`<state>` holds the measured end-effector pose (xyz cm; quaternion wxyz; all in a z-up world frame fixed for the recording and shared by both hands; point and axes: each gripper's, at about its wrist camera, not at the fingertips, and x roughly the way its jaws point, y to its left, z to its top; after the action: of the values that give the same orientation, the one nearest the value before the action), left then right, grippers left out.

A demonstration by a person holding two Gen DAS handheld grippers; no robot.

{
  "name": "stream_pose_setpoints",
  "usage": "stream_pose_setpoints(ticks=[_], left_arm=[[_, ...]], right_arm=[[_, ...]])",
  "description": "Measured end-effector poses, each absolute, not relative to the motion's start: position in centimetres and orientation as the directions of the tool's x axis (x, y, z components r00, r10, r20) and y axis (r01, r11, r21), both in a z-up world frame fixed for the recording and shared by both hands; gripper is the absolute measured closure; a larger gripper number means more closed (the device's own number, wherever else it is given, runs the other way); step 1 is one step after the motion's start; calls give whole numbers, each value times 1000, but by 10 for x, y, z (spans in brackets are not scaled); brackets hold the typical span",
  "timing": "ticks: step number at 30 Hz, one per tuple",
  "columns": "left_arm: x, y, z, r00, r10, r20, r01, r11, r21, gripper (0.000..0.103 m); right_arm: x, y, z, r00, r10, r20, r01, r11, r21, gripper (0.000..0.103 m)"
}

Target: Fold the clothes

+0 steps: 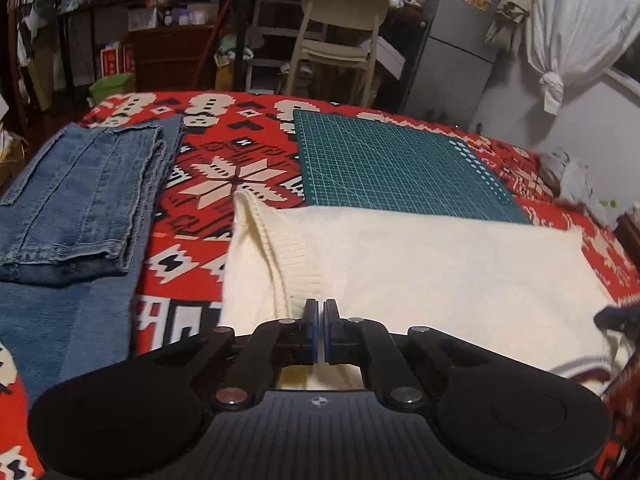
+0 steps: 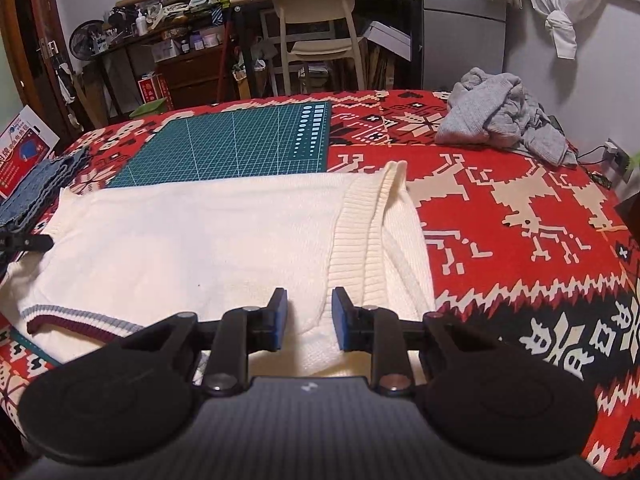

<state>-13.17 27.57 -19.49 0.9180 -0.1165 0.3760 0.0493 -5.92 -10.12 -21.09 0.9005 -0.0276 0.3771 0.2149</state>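
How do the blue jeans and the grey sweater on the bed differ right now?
The blue jeans lie flat in a folded stack with aligned edges; the grey sweater sits in a crumpled heap. The jeans rest at the left of the red patterned blanket, beside the cream sweater; the grey sweater lies at the far right corner, apart from it. The jeans are denim, the grey sweater knit. Both rest on the blanket, untouched by either gripper.
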Motion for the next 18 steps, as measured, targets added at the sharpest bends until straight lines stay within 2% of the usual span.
stream_pose_setpoints(ticks=[6,11,13,18], left_arm=[[-137,282,-192,695,63,-716,-225,965,-133,98],[-135,291,-175,746,-36,-665,-219,930,-297,99],[-124,283,-171,755,-48,-654,-186,941,-283,98],[-96,268,-190,722,-18,-691,-155,970,-186,98]], right_arm=[[-59,-100,-211,624,363,-692,-409,906,107,76],[-59,-102,-203,638,359,-681,-398,911,107,76],[-56,-104,-198,647,363,-671,-389,913,120,76],[-37,-99,-199,651,365,-666,-378,916,133,76]])
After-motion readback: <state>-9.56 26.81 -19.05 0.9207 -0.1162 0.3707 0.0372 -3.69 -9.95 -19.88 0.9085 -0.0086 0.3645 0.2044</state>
